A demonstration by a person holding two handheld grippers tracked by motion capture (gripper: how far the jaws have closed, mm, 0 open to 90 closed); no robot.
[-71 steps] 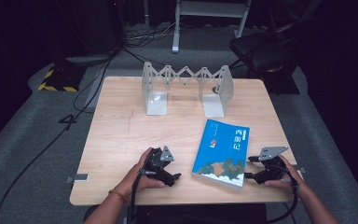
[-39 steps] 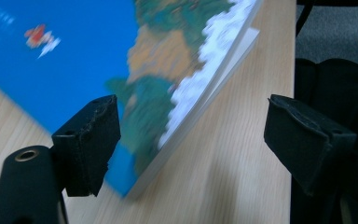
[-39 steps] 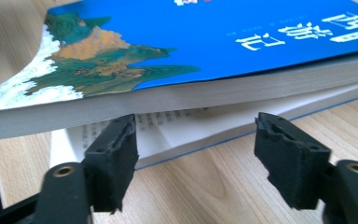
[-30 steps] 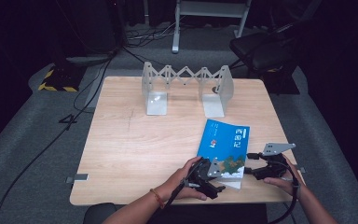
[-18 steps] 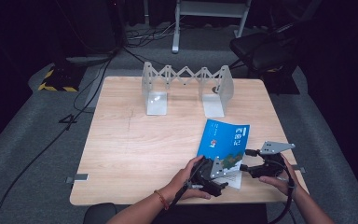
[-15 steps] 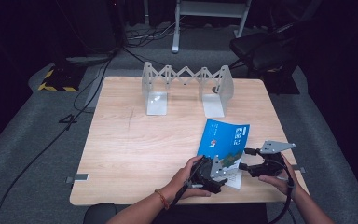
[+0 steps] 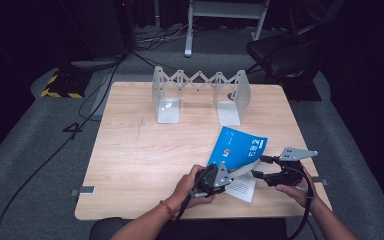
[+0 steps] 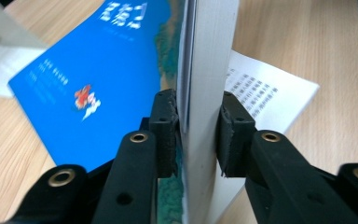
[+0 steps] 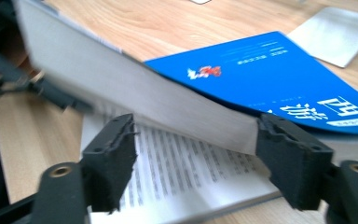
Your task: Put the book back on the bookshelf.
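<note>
The blue paperback book lies near the front right of the wooden table, cover & a thick wad of pages lifted. The left gripper has just been closing & now pinches that wad tight. The right gripper stands wide, jaws beside the page block, not squeezing. The book looks light but floppy; pages can slip & tear, so it's best held near the spine.

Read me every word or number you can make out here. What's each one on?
"西游": large white title on the blue book cover, upside down in the right gripper view; the rest is cut off at the edge.
"4": marked on the grey floor.
Small cover print and the lines on the open page: too blurred to read.
</note>
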